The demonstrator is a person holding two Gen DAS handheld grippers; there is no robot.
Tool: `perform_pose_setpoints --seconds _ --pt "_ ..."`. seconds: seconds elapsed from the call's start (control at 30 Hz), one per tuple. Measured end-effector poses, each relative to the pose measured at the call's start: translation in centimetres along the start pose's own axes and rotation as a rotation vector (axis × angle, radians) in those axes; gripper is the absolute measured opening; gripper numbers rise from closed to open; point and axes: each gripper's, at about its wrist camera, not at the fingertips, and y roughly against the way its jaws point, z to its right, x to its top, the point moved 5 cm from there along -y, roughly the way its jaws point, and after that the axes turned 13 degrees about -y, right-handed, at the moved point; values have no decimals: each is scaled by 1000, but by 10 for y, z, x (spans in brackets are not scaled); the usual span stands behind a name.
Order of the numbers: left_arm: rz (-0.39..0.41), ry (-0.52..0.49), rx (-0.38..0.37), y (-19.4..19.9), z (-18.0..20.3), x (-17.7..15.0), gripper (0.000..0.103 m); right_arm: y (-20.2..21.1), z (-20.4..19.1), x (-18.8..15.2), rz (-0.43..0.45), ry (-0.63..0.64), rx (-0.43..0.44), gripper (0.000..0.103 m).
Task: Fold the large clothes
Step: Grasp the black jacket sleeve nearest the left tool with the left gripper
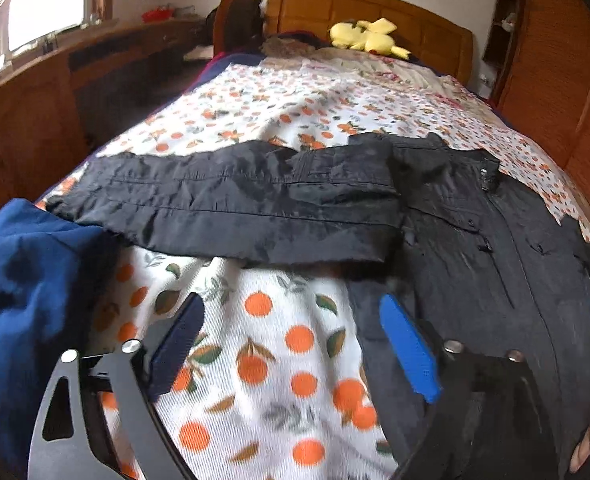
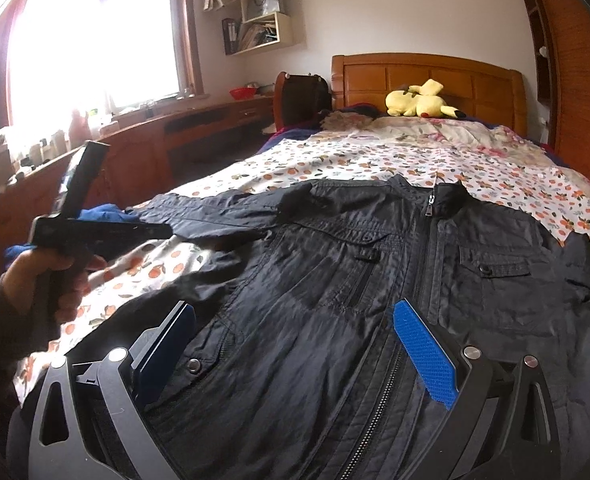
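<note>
A black zip jacket (image 2: 375, 280) lies face up and spread flat on the bed, collar toward the headboard. Its left sleeve (image 1: 235, 204) stretches straight out sideways across the orange-print sheet (image 1: 271, 352). My left gripper (image 1: 291, 316) is open and empty, hovering over the sheet just below the sleeve, at the jacket's left side. It also shows from outside in the right wrist view (image 2: 95, 232), held in a hand. My right gripper (image 2: 295, 320) is open and empty, low over the jacket's front near the zip.
A blue garment (image 1: 23, 288) is bunched at the bed's near left edge. A yellow plush toy (image 2: 423, 100) lies by the wooden headboard (image 2: 427, 76). A long wooden desk (image 2: 135, 140) runs under the window on the left; a wooden wardrobe (image 2: 587, 92) stands on the right.
</note>
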Motion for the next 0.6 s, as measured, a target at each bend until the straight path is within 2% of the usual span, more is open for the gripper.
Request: perform_pose_setpoints --seconds 0.07,0.5,0.6 --pt "-20 50 -22 -15 -9 5 85 -5 3 -2 -12 -6 -7 96" --pt "-141 276 -35 -83 -54 18 68 -10 5 -5 -17 -12 -2 96" --pt "-138 312 -38 -89 -59 22 64 -7 6 -4 -11 -11 -1 96"
